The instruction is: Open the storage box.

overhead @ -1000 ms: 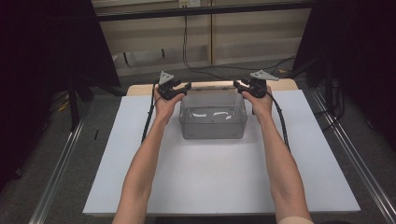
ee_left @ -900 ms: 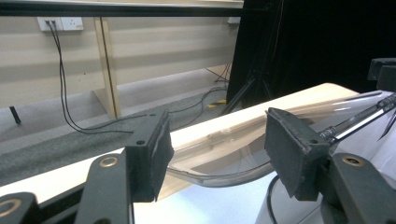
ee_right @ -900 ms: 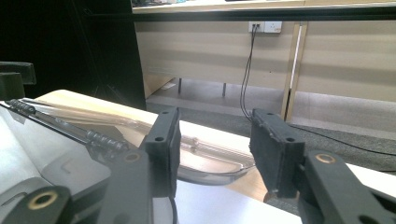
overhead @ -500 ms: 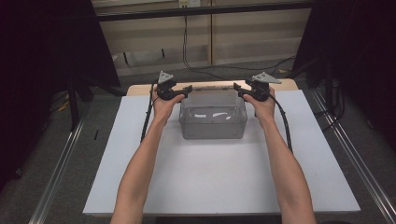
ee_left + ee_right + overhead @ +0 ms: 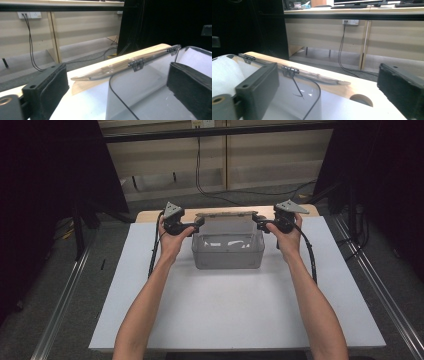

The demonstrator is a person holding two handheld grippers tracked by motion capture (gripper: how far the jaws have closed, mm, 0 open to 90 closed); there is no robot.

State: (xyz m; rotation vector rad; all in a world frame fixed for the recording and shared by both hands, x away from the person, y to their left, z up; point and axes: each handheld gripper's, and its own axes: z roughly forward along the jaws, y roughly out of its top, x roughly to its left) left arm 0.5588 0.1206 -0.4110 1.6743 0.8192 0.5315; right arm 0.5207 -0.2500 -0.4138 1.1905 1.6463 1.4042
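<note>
White board covers my bench, where the clear plastic hinged box (image 5: 228, 251) sits lid-open at the back; both my jaws, just opening, stand wide and empty, so I should withdraw sideways without nudging it.

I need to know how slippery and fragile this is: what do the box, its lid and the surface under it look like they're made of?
The box looks like clear, glossy plastic: the sheet shows through its walls and highlights glint on them. Its lid, swung up at the back on small dark hinges, seems the same plastic. The white sheet looks matte, possibly foam board or paper, over a wooden tabletop with visible grain.
</note>
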